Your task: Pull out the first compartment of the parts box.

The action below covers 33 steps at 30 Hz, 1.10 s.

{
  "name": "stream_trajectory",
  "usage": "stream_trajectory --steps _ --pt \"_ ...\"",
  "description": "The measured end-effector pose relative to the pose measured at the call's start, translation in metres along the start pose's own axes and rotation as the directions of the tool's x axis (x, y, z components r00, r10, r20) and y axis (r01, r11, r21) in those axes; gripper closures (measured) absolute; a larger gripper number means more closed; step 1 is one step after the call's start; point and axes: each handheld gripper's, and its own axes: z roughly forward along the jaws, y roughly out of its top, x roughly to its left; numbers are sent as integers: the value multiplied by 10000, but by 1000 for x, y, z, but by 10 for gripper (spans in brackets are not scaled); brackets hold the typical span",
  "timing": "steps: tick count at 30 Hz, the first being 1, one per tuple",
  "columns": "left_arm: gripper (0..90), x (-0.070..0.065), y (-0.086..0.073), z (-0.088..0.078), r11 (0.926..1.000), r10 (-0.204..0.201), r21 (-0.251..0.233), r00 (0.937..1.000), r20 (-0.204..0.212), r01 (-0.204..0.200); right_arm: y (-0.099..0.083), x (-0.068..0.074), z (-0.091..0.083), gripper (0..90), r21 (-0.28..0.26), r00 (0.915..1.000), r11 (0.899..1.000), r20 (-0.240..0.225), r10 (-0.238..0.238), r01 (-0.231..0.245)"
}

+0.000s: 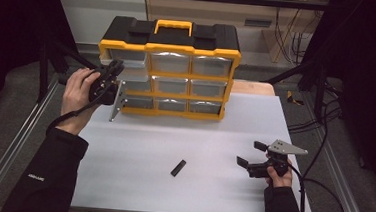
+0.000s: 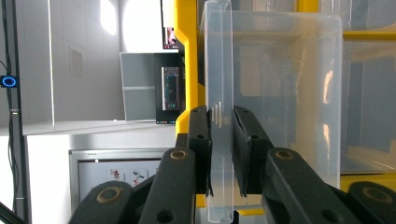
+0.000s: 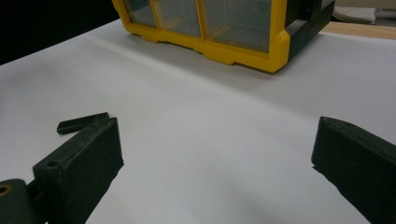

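A yellow and black organizer [image 1: 168, 69] with clear drawers stands at the back of the white table [image 1: 138, 142]. My left gripper [image 1: 114, 75] is at its left column, turned on its side. In the left gripper view my left gripper [image 2: 222, 149] is shut on the thin front tab [image 2: 220, 70] of a clear drawer [image 2: 285, 93], pads pressing on both sides. My right gripper [image 1: 250, 153] rests low near the table's front right, open with nothing between its jaws [image 3: 215, 154]. A small black bar [image 1: 178, 167] lies flat on the table to its left [image 3: 81, 123].
The organizer's lower corner [image 3: 275, 51] is ahead of the right gripper. A black frame post and rails [image 1: 43, 71] flank the table's left side. Cables [image 1: 325, 125] trail along the floor at the right.
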Motion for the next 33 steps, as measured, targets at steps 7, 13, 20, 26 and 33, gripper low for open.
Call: stream_trajectory --steps 7,13,20,26,33 --pt "782 0 0 -1 10000 -12 -11 10000 -19 12 0 0 0 21 -37 10000 10000 -3 -8 8" --pt "782 1 0 -3 10000 19 -30 10000 18 -19 0 0 0 21 -23 10000 10000 9 -19 19" --pt "782 1 1 -6 10000 10 -64 10000 35 -10 0 0 0 21 -32 10000 10000 -6 -12 12" --pt "782 0 2 -9 10000 -7 -68 10000 -13 6 0 0 0 21 14 10000 10000 3 -15 15" --pt "782 0 3 -13 10000 -19 -93 10000 -1 19 0 0 0 21 -35 10000 10000 3 -7 7"
